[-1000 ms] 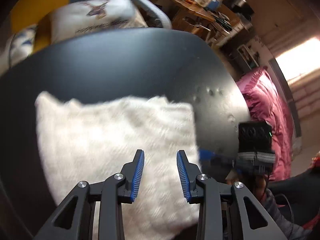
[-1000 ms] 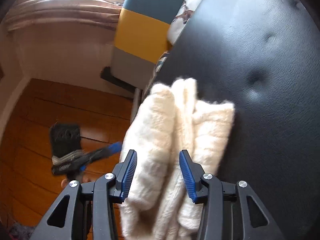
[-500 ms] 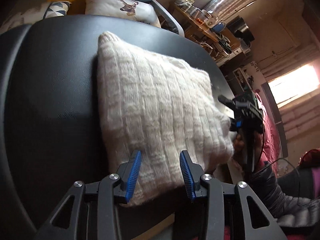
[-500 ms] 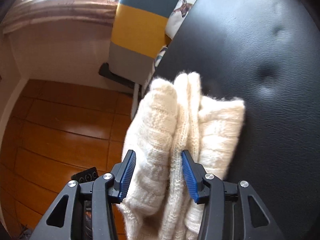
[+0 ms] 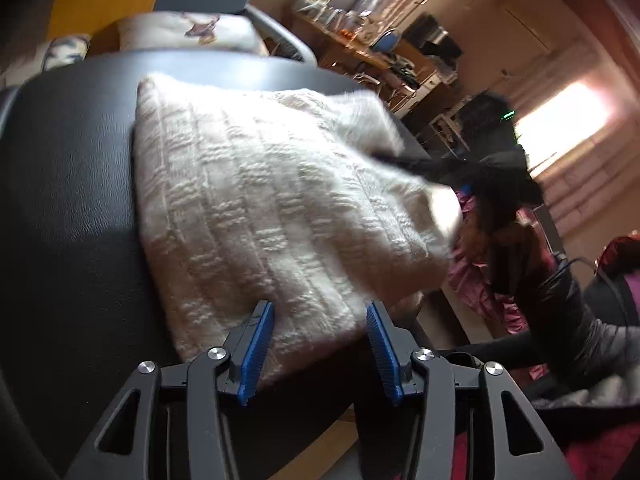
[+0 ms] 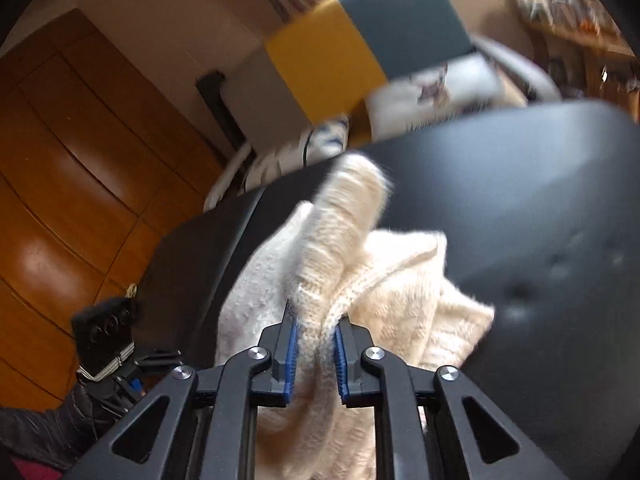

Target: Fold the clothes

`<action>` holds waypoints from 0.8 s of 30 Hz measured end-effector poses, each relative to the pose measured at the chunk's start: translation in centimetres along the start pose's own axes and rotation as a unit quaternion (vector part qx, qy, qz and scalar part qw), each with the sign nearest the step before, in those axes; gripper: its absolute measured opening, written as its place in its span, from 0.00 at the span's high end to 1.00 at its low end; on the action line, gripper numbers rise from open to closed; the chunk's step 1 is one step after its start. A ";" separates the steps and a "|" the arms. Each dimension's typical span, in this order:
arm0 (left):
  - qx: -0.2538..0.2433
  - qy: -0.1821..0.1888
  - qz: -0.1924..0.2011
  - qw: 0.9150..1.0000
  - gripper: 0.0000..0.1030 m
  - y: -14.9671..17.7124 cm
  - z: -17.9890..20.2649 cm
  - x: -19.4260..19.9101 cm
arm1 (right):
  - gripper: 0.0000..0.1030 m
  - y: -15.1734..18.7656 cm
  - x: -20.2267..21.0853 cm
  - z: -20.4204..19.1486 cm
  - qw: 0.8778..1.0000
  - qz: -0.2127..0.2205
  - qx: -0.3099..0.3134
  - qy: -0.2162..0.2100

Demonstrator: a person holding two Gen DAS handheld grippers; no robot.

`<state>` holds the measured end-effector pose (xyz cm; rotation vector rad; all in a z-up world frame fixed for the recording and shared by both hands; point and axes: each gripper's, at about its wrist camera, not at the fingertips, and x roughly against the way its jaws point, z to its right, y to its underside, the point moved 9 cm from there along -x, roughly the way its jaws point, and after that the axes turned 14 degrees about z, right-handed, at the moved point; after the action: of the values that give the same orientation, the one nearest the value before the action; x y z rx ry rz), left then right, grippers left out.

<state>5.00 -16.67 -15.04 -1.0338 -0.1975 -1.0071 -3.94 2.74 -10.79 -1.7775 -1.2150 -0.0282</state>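
Cream knit sweater [image 5: 256,208] lies part-folded on black padded seat [image 5: 68,184] | right gripper [image 6: 314,344] just clamped on bunched edge, lifted | left gripper [image 5: 318,344] just opening, nothing pinched | step: fold-over | next: near edge must be gripped.

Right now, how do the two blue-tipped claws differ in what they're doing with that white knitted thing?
The right gripper has just closed and pinches a bunched edge of the cream sweater, lifting it; the left gripper has been opening, its jaws apart, gripping nothing. The right's pads press wool; the left's only frame the sweater's near edge on the black cushion. Both share black arms and blue pads.
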 end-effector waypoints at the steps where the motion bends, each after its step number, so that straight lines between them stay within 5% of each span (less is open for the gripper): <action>1: -0.009 0.012 0.001 1.000 0.51 0.3 0.6 0.0 | 0.87 0.3 0.3 0.3 1.000 0.002 -0.002 0.009; 5: -0.015 0.016 -0.005 1.000 0.50 1.3 1.2 -1.0 | 0.86 5.1 0.3 5.3 0.997 -0.010 -0.058 0.048; 8: 0.018 0.034 0.013 0.999 0.50 0.9 1.3 -1.4 | 0.86 6.4 -0.6 7.7 0.993 -0.006 -0.117 0.033; 15: 0.031 0.021 0.047 0.998 0.50 -1.1 1.7 -3.4 | 0.86 6.3 -0.2 8.3 0.994 0.021 -0.109 0.006; 20: -0.056 0.007 -0.060 0.997 0.50 1.1 3.5 -9.2 | 0.85 6.9 0.6 8.9 0.996 0.042 -0.082 -0.002; 24: -0.120 0.013 -0.081 0.989 0.49 2.3 5.9 -10.3 | 0.73 6.0 1.2 8.9 0.997 0.030 -0.054 0.041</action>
<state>2.75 -5.49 -19.13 -1.2375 -0.1426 -1.2117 -2.97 9.48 -19.13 -1.8872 -1.1183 -0.1329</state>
